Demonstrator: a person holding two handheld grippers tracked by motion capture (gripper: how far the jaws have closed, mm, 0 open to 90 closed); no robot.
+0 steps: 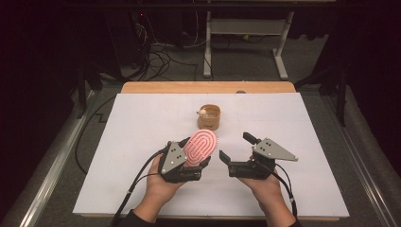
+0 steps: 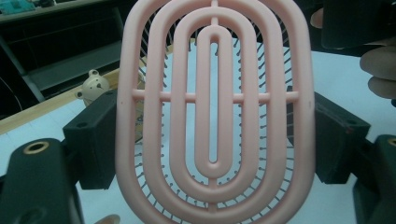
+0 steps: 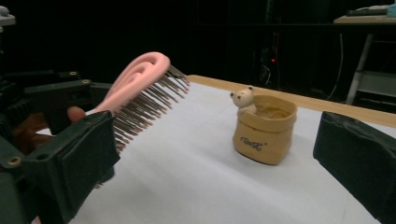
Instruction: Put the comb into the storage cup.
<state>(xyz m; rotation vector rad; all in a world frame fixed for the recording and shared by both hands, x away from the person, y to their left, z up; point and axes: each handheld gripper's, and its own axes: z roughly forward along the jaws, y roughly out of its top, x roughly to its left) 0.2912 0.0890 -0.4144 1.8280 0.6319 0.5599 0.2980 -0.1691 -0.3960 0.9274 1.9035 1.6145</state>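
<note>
the white sheet-covered table [image 1: 142, 179] carries the whole scene, with a wooden edge showing at its far side. near its middle stands a small tan pot shaped like a soft sack, with a little bear figure on its rim [image 1: 209, 117], upright and well apart from both hands.

the left gripper [image 1: 201, 165] is clamped on a pink oval plastic hairbrush with an open loop-pattern back and thin metal bristles [image 1: 200, 145]; in the left gripper view its two black jaws press on the brush's two long sides [image 2: 214, 112]. the brush is held up off the table, tilted, its back towards the person and its bristles facing away and down, as the right gripper view shows [image 3: 140, 88]. the right gripper [image 1: 235, 147] stands just beside it, jaws wide apart and holding nothing.

the brush looks light and its frame fairly stiff, though the slotted back may flex a little under a hard squeeze. the smooth plastic could slip, so the rim is the best place to grip, across the narrow width, as it is held at present. the bristles are likely springy and bendable, a poor place to pinch, and they could catch on the pot's rim.
</note>
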